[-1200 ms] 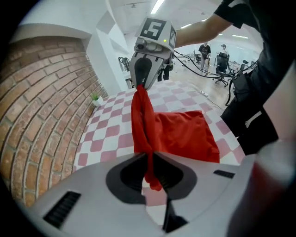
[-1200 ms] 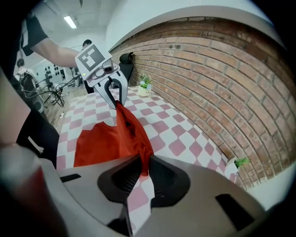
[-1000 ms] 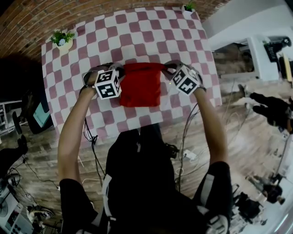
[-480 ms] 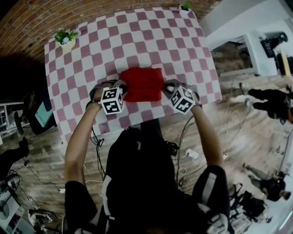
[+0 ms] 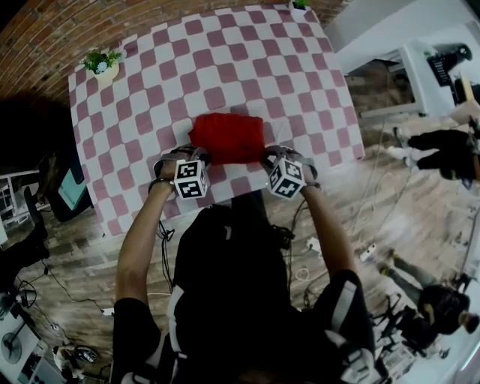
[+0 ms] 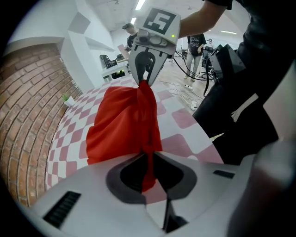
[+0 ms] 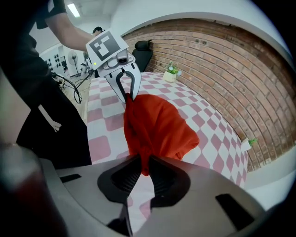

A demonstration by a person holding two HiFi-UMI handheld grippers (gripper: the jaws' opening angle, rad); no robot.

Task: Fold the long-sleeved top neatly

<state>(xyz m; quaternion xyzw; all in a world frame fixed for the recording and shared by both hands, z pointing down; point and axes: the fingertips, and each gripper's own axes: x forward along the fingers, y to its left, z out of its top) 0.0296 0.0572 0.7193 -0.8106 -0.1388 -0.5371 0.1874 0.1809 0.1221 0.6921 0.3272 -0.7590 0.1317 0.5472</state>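
Note:
The red long-sleeved top [image 5: 226, 138] lies folded into a compact block on the checked table [image 5: 150, 82], near its front edge. My left gripper [image 5: 196, 156] is shut on the top's near left corner, and red cloth [image 6: 127, 125] runs from its jaws up to the other gripper. My right gripper [image 5: 268, 156] is shut on the near right corner, with the cloth [image 7: 157, 127] pinched between its jaws. In each gripper view the opposite gripper [image 6: 145, 78] [image 7: 125, 95] shows clamping the same stretched edge. The held edge hangs a little above the table.
Two small potted plants [image 5: 101, 64] [image 5: 300, 6] stand at the table's far corners. A brick wall [image 7: 217, 69] runs behind the table. Cables [image 5: 161, 247] lie on the wooden floor by my legs. People and equipment [image 5: 442, 142] are at the right.
Both grippers have come back toward me and downward with the top's edge. The upper layer has been folded over, so the red block now looks shorter and sits nearer the front edge.

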